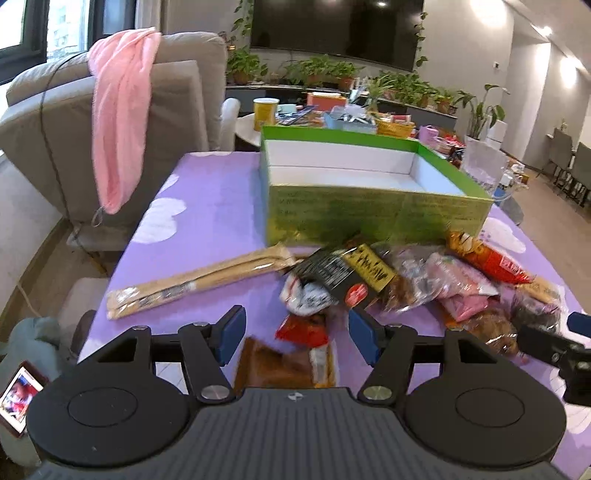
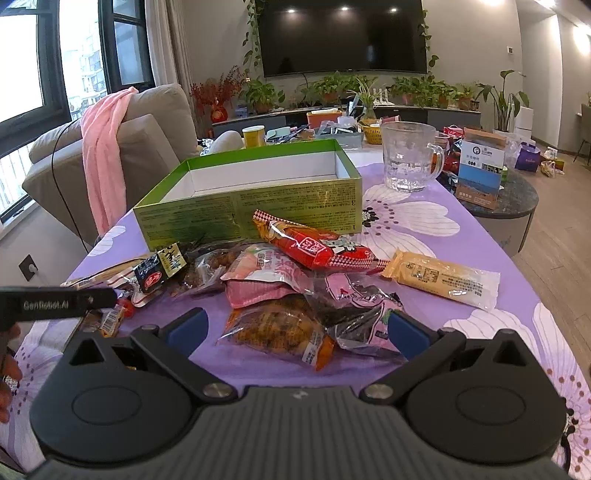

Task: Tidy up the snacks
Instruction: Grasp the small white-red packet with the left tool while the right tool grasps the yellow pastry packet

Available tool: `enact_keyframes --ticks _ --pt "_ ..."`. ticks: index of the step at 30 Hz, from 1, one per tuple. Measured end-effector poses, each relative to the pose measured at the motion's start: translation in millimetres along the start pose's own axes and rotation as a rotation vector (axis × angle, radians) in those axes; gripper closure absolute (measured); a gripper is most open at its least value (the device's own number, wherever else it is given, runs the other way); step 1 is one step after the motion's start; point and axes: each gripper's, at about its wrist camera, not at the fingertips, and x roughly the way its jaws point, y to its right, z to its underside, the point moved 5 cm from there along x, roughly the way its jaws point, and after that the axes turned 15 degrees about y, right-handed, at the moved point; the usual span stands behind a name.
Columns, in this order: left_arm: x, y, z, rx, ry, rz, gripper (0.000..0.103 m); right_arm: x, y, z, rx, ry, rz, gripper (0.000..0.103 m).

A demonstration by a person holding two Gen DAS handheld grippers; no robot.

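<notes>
Snacks (image 2: 295,288) lie before open right hand-held gripper (image 2: 297,332)

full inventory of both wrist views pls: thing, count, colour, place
box: 1, green outside, white inside, open, nothing visible in it, behind the snacks
snack packets: a heap, count unclear, mixed colours, in front of the box
red packet: 1, top of the heap
long tan packet: 1, left of the heap
pale yellow packet: 1, right of the heap, apart
glass mug: 1, clear, right of the box
tablecloth: 1, purple with white flowers
pink towel: 1, over the grey armchair
TV: 1, black, far wall
potted plants: a row, green, under the TV
left tool: open, over near packets
right tool: open, over the heap
</notes>
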Motion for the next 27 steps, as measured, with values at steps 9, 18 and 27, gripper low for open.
enact_keyframes --ticks 9,18,27 --pt "32 14 2 0.074 -0.039 0.005 0.04 6 11 -4 0.013 -0.001 0.038 0.041" --pt "52 14 13 0.053 -0.093 0.061 0.05 9 8 -4 0.002 -0.007 0.032 0.041" --pt "32 -2 7 -0.075 -0.039 0.099 0.08 11 14 -5 0.018 -0.011 0.062 0.041"
